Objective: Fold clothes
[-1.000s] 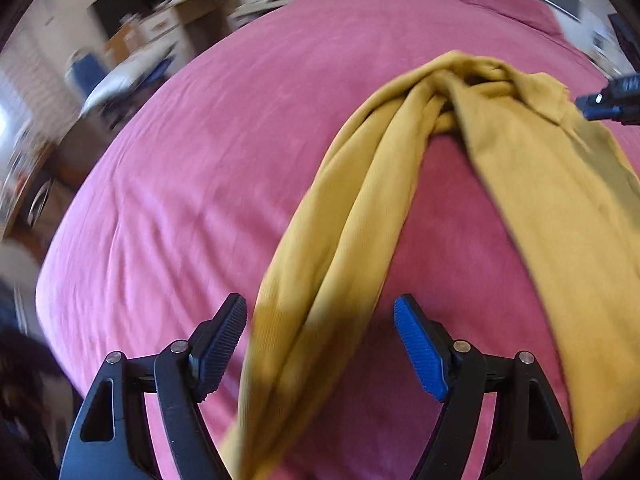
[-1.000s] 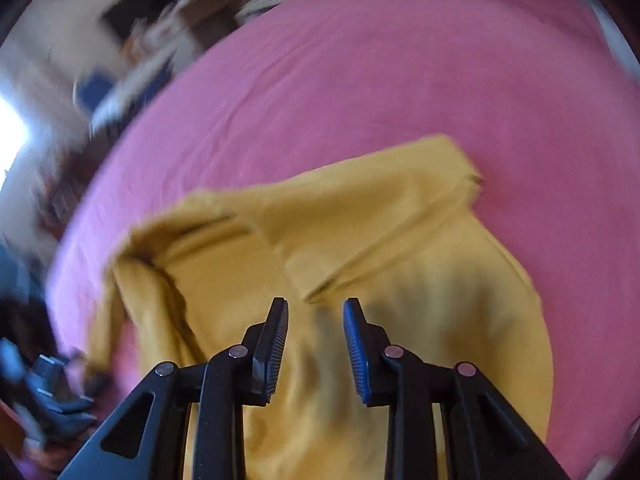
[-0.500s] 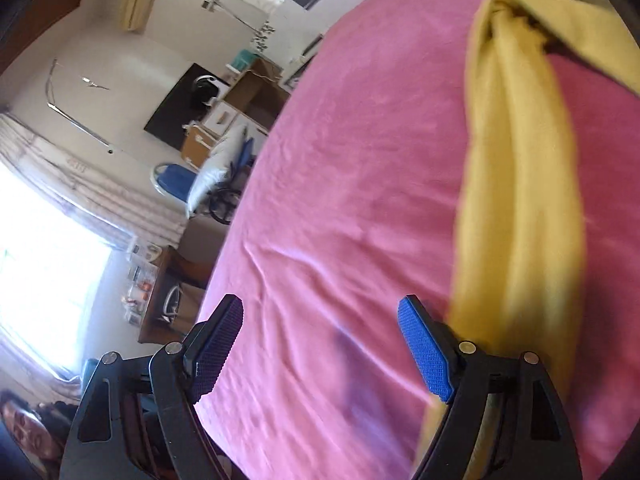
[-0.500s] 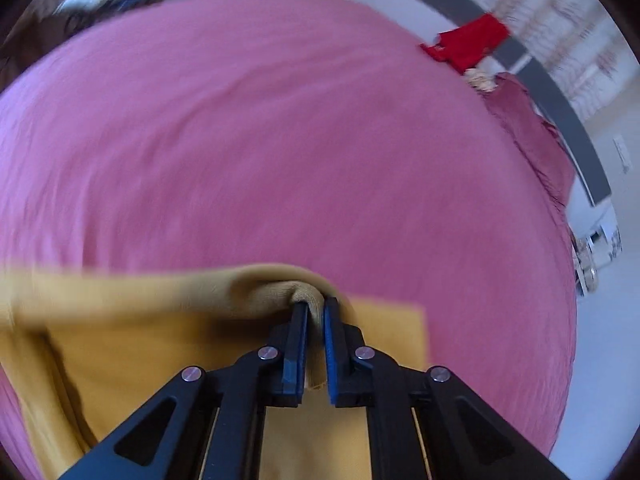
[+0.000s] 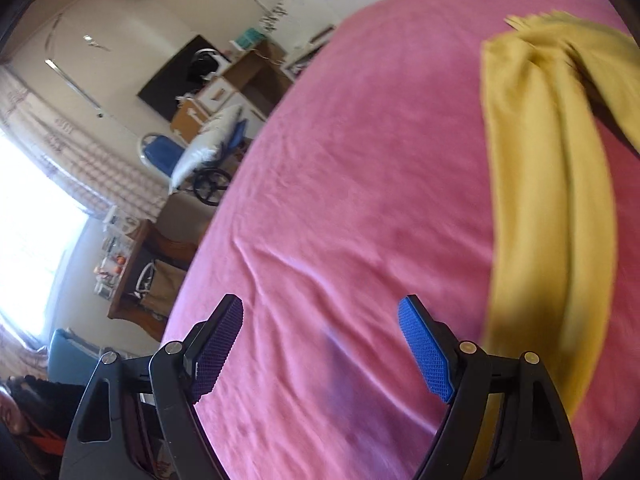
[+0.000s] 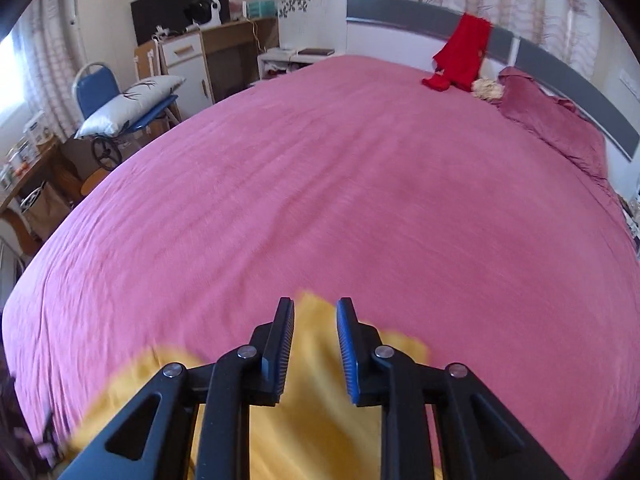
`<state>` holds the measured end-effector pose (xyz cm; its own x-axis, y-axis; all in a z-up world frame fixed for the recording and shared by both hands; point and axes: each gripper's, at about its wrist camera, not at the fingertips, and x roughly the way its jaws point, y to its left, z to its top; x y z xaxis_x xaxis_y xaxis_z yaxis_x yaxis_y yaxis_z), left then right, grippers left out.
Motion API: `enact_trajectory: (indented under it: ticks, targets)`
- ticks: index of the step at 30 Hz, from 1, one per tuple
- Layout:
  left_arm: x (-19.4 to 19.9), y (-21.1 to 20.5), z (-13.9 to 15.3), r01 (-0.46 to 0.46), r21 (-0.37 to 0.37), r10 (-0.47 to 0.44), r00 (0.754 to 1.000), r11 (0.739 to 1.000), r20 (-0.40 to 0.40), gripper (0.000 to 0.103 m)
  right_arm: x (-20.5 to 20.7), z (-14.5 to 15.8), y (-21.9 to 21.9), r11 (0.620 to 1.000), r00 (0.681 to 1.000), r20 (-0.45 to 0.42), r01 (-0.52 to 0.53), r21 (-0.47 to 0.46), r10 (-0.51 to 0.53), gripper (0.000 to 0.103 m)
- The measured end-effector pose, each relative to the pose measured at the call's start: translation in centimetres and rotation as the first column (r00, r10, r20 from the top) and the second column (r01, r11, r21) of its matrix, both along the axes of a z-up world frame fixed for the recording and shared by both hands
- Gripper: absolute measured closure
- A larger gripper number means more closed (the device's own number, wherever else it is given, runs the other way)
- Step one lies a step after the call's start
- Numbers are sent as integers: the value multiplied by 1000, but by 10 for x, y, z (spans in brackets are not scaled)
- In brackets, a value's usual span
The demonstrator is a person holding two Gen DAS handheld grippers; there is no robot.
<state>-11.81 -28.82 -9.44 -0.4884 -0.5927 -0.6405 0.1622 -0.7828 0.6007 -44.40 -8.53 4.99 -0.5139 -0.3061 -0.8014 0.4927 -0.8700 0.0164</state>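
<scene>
A mustard-yellow garment (image 5: 548, 184) lies bunched in a long strip on the pink bed cover (image 5: 360, 160), at the right of the left wrist view. My left gripper (image 5: 320, 308) is open over bare cover, left of the strip, with nothing between its blue pads. In the right wrist view, my right gripper (image 6: 316, 306) hangs above the near edge of the yellow garment (image 6: 312, 432). Its jaws are opening. The cloth shows blurred in the gap below them, and the pads do not press on it.
A red cloth (image 6: 460, 56) hangs on the grey-and-white headboard (image 6: 560, 68), with crumpled pink bedding (image 6: 560, 128) beside it. Left of the bed are a blue chair with a pillow (image 6: 120, 108) and a desk (image 6: 224, 48). A person (image 5: 24, 408) is at the lower left.
The left gripper swung left, off the yellow strip and onto bare cover. The right gripper closed on a fold of the garment, then rose and parted its jaws.
</scene>
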Motion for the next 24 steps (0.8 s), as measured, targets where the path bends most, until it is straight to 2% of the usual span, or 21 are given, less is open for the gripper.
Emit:
enact_trajectory:
  ticks: [3,5,8,9,11,13,15,18,20,22,23,24]
  targets:
    - [22,19,1,25,22,-25,1000,999,14,21,45,-6,69,1000,999,47,13,19,-14,80]
    - [36,32,5,40,58,-41,999,998,13,21,95,-13,127,998,995,85,55,35,-58,79]
    - [52,56,18,55,183,-54,998,981,-10,21,172,-45,191,995,978,183,100,31,-104,78]
    - [54,66,21,59,261,-58,998,964,-10,21,196,-59,202,993,967,224,121,18,-122,78]
    - [58,83,24,65,404,-71,998,912,-1,21,243,-85,224,986,940,306,164,-9,-154,78]
    - [59,105,20,56,503,-79,997,863,24,20,282,-105,236,969,910,378,226,-101,-173,78]
    - [61,127,15,42,592,-89,995,805,50,19,316,-122,247,916,868,456,329,-229,-197,78]
    - [64,158,9,54,605,-113,992,795,59,14,341,-142,249,840,808,550,438,-321,-212,75]
    - [65,177,3,77,614,-149,987,786,67,10,342,-152,245,797,783,582,487,-358,-218,73]
    - [67,192,-1,89,614,-169,983,785,75,10,335,-164,234,744,756,618,538,-396,-217,73]
    - [68,197,-2,91,613,-175,981,785,78,10,332,-170,229,729,751,619,554,-401,-230,77]
    - [71,200,-1,92,607,-174,982,789,78,10,328,-174,224,715,745,621,570,-405,-242,91]
